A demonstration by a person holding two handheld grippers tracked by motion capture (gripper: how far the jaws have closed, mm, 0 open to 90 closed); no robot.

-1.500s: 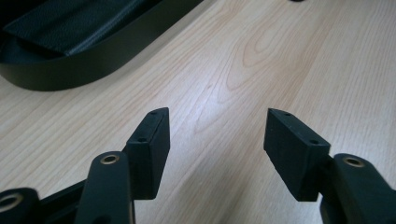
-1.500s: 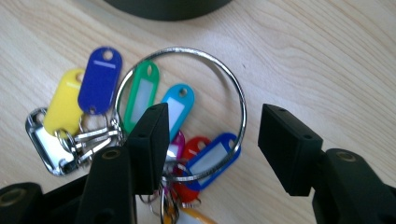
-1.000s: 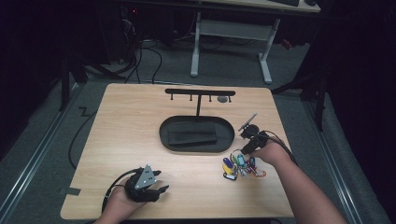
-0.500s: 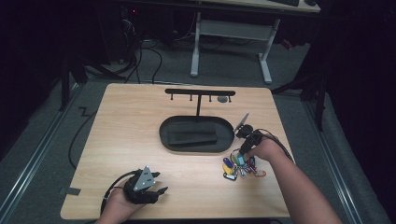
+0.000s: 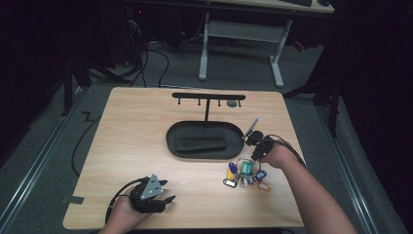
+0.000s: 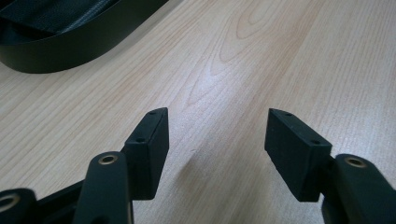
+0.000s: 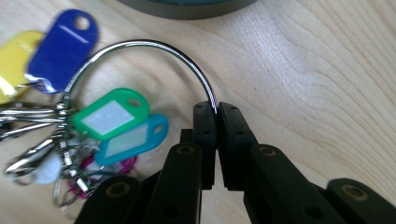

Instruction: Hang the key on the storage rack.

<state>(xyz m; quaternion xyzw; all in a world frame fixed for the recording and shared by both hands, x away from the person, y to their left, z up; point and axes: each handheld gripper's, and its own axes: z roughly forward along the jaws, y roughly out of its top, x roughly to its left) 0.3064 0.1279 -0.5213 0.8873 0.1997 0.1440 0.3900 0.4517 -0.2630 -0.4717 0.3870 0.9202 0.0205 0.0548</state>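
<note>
- Gripping the metal key ring point(image 7: 154, 46), the right claw point(image 7: 216, 108) has its jaws pressed together on the wire of the ring, at the ring's right-hand curve in the right gripper view.
- In the high view the right claw point(image 5: 255, 152) sits at the right side of the tabletop point(image 5: 131, 141), just beside the right end of the black oval tray point(image 5: 170, 139).
- The key ring point(image 5: 245, 163) lies on the tabletop in front of the tray, near its right end, with its tags spread toward the person.
- Tags on the ring: a blue tag point(image 7: 63, 46) and a yellow tag point(image 7: 14, 60) at the upper left of the right gripper view, a green tag point(image 7: 109, 114) and a light-blue tag point(image 7: 133, 137) nearer the jaws. A pink piece lies partly hidden under the light-blue tag. Metal clips point(image 7: 28, 158) link the tags to the ring.
- The left claw point(image 6: 217, 140) has its jaws wide apart with nothing between them; bare wood shows in the gap.
- In the high view the left claw point(image 5: 165, 202) rests low at the near left of the tabletop, well apart from the key ring, with a grey three-cornered plate on top and a cable looping behind it.
- A black T-shaped rack point(image 5: 208, 97) stands behind the tray; a flat dark slab point(image 5: 200, 142) lies inside the tray.
</note>
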